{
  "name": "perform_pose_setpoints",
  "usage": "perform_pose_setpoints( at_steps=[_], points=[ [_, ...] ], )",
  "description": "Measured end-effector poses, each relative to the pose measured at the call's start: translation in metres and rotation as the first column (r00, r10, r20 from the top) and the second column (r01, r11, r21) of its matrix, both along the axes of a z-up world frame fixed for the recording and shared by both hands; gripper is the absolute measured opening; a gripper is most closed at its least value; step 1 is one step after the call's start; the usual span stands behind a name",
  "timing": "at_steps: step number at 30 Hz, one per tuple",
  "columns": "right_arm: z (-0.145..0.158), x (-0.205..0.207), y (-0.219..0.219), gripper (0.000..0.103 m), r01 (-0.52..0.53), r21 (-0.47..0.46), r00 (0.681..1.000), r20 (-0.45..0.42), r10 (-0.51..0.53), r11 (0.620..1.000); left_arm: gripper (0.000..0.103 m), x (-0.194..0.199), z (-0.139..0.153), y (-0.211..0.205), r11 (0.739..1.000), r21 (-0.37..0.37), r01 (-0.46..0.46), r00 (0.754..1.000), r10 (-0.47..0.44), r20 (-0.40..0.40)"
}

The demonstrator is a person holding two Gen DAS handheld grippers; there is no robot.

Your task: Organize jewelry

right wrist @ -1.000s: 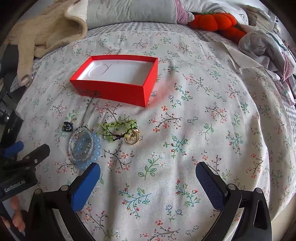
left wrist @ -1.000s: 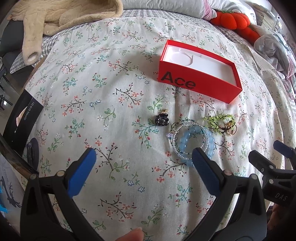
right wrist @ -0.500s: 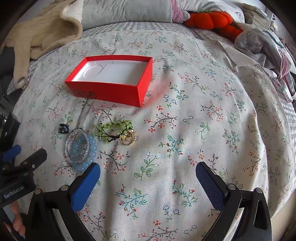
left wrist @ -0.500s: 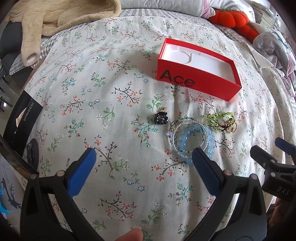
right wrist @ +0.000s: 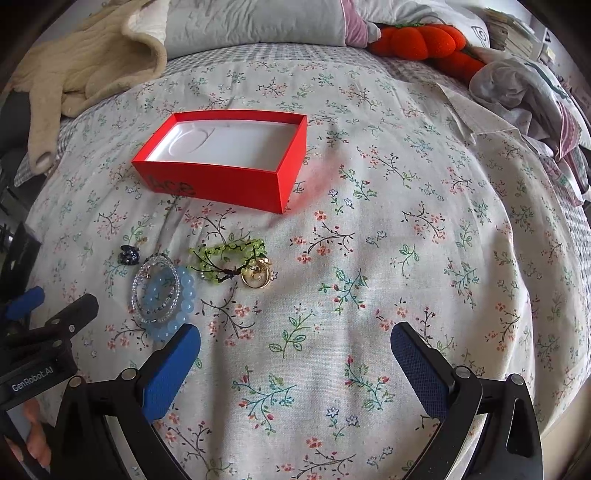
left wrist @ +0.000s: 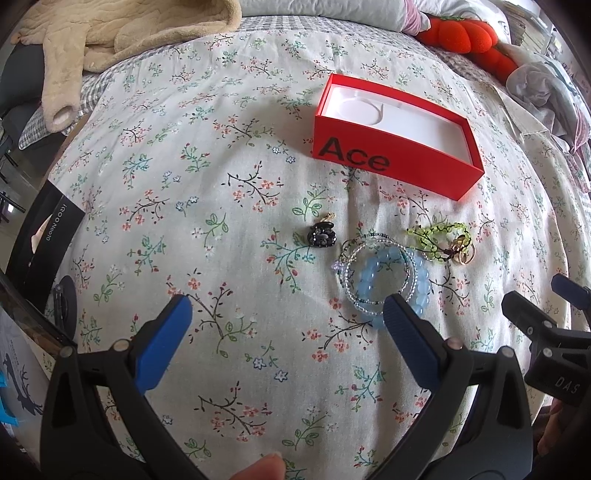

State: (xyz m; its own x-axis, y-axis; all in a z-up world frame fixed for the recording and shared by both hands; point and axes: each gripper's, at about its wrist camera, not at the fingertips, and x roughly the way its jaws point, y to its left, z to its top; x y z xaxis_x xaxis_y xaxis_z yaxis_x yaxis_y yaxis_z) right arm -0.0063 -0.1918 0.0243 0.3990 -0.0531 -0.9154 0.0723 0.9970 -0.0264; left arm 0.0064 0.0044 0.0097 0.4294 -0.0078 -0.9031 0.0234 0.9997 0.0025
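An open red box (left wrist: 397, 160) (right wrist: 229, 181) with a white inside stands empty on the floral bedspread. In front of it lie a small black charm (left wrist: 322, 236) (right wrist: 128, 254), a pale blue bead bracelet (left wrist: 419, 288) (right wrist: 184, 299) with a clear bead strand (left wrist: 347, 269) (right wrist: 138, 280) over it, a green bead bracelet (left wrist: 436, 240) (right wrist: 229, 254) and a gold ring (left wrist: 463, 254) (right wrist: 256, 275). My left gripper (left wrist: 288, 312) is open above the bedspread, its right finger near the blue bracelet. My right gripper (right wrist: 295, 343) is open to the right of the jewelry.
A beige fleece garment (left wrist: 110, 33) lies at the far left. An orange plush (right wrist: 424, 40) and crumpled clothes (right wrist: 524, 92) are at the far right. A black box (left wrist: 44, 240) sits at the bed's left edge. Pillows lie at the back.
Both grippers have moved a little forward and lower toward the jewelry; the box and pieces look slightly nearer. Nothing was picked up.
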Motion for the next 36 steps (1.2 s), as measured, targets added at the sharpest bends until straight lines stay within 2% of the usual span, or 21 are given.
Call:
perform_pose_setpoints(
  at_steps=[33,36],
  points=[
    [0.0030,0.0028,-0.0005,0.103,0.008,0.009,1.000,0.004,-0.008,1.000,0.103,-0.0016,0.0011,0.0019,1.000,0.021,0.000,1.000,0.000,0.003],
    [0.0060,0.0062,0.0020,0.103,-0.006,0.012,1.000,0.004,0.006,1.000,0.103,0.0005,0.0026,0.0044,1.000,0.000,0.005,1.000,-0.005,-0.004]
  ],
)
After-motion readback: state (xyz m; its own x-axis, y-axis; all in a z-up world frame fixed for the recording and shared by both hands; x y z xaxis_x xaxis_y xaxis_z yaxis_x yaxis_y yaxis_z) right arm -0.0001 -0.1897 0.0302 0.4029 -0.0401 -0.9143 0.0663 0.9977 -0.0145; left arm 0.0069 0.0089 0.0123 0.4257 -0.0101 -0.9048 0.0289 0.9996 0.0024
